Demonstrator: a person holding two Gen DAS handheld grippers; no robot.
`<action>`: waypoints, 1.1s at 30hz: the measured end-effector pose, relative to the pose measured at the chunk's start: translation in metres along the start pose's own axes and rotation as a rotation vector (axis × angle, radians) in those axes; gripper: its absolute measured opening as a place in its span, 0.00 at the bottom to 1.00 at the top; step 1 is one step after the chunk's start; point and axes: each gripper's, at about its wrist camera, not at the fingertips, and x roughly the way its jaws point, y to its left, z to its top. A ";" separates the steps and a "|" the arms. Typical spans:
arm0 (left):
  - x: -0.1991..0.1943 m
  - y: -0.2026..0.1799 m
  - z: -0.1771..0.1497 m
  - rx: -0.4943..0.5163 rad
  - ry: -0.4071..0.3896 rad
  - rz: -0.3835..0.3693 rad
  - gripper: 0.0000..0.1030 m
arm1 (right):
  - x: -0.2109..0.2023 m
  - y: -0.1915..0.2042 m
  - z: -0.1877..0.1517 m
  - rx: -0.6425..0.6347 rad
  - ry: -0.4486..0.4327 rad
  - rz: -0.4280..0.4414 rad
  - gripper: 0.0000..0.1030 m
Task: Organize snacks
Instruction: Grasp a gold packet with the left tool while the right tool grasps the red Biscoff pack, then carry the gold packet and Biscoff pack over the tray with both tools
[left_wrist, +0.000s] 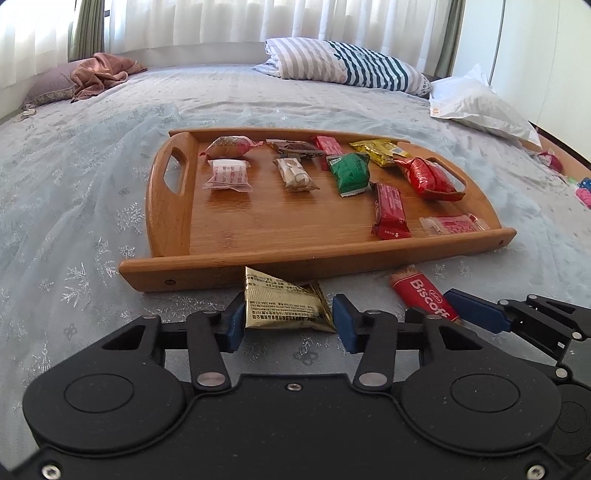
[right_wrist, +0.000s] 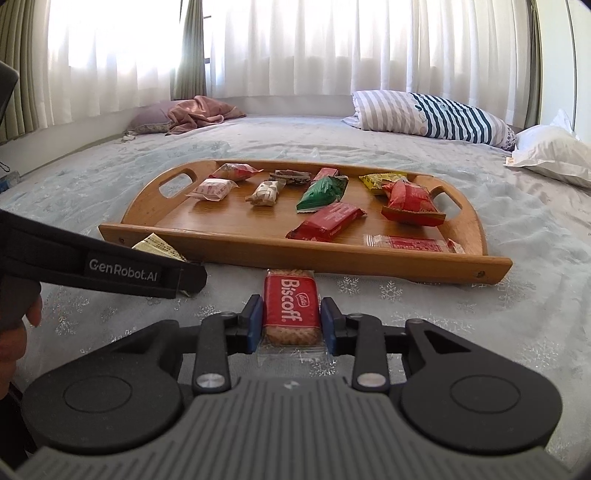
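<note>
A wooden tray lies on the bed and holds several wrapped snacks. My left gripper has its blue pads on both sides of a gold snack packet that lies on the bedspread just in front of the tray; the packet also shows in the right wrist view. My right gripper has its pads against both sides of a red Biscoff biscuit, also in front of the tray. The right gripper's fingers show in the left wrist view.
The bed has a pale blue snowflake bedspread. A striped folded quilt, a white pillow and a pink cloth on a purple pillow lie at the back. Curtains hang behind. Small items lie at the far right edge.
</note>
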 end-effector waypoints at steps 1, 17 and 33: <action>-0.002 0.000 0.000 -0.004 -0.001 0.000 0.42 | 0.000 0.000 0.000 0.002 0.002 0.001 0.37; -0.035 0.006 0.005 -0.033 -0.047 -0.043 0.12 | -0.018 0.000 0.007 0.021 -0.037 0.006 0.36; -0.049 0.029 0.048 -0.152 -0.161 -0.083 0.12 | -0.018 0.003 0.028 -0.029 -0.102 0.013 0.36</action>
